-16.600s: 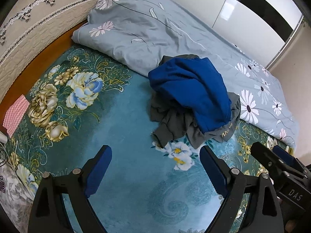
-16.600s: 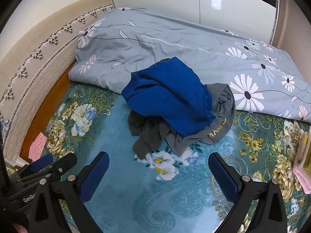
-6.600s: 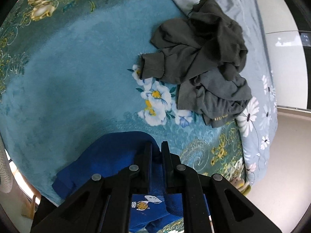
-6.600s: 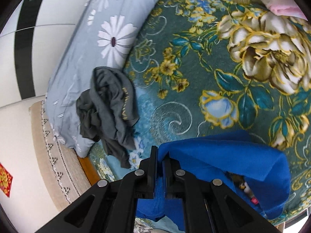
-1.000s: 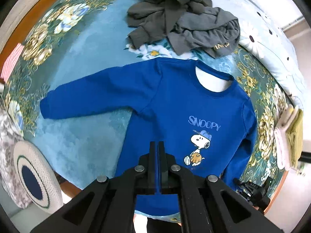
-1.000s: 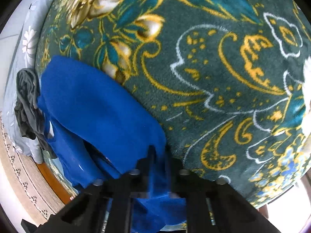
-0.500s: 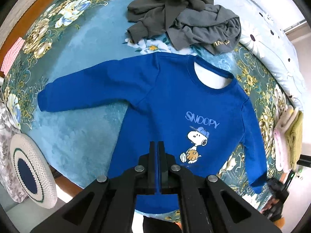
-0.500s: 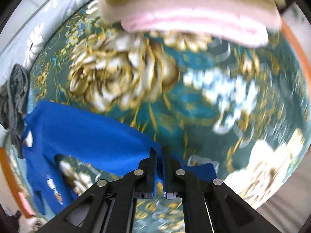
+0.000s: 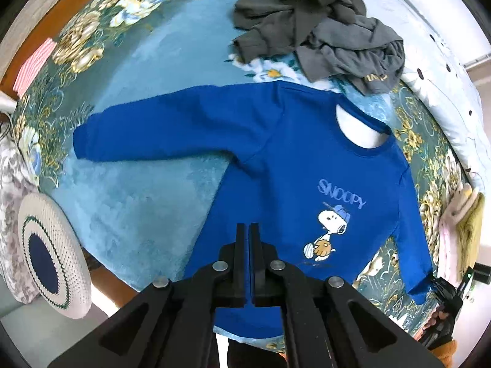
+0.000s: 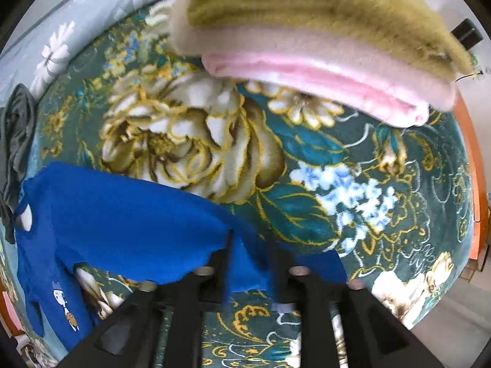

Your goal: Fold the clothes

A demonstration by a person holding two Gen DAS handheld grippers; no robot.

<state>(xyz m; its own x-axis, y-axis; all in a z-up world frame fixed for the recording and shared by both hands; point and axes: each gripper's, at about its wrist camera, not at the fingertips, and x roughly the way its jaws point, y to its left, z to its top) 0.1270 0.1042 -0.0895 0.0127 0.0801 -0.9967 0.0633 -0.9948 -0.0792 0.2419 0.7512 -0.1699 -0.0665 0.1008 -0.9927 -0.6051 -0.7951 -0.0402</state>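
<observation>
— What can't we make out here?

— In the right wrist view the right claw (image 10: 250,263) is smeared with blur, so the edges of its fingers are hard to trace. The cuff of the blue sweatshirt (image 10: 122,230) lies between those fingers, and we cannot tell whether the pads touch the cloth; the jaws are opening. The grey clothes (image 10: 15,141) are cut off at the left edge of that frame, and the stack of folded blankets (image 10: 307,46) runs out past the top.

— And in the left wrist view?

— The lower hem of the sweatshirt (image 9: 307,168) is hidden behind the left claw (image 9: 248,263) and its black frame. That claw is fully closed, its fingers pressed together low in the centre of the frame over the sweatshirt's lower body; whether any cloth is pinched between them is hidden. At the lower right corner we see only a dark sliver of the right claw (image 9: 442,288) just beside the end of the sleeve.

— Where does the sweatshirt lie?

— Spread flat, front up, on the teal flowered bedspread (image 9: 138,199), one sleeve stretched toward the left of the frame, the other running down the right side. The grey clothes (image 9: 319,27) sit crumpled just above its neckline. A round crocheted cushion (image 9: 49,257) is at the lower left.
</observation>
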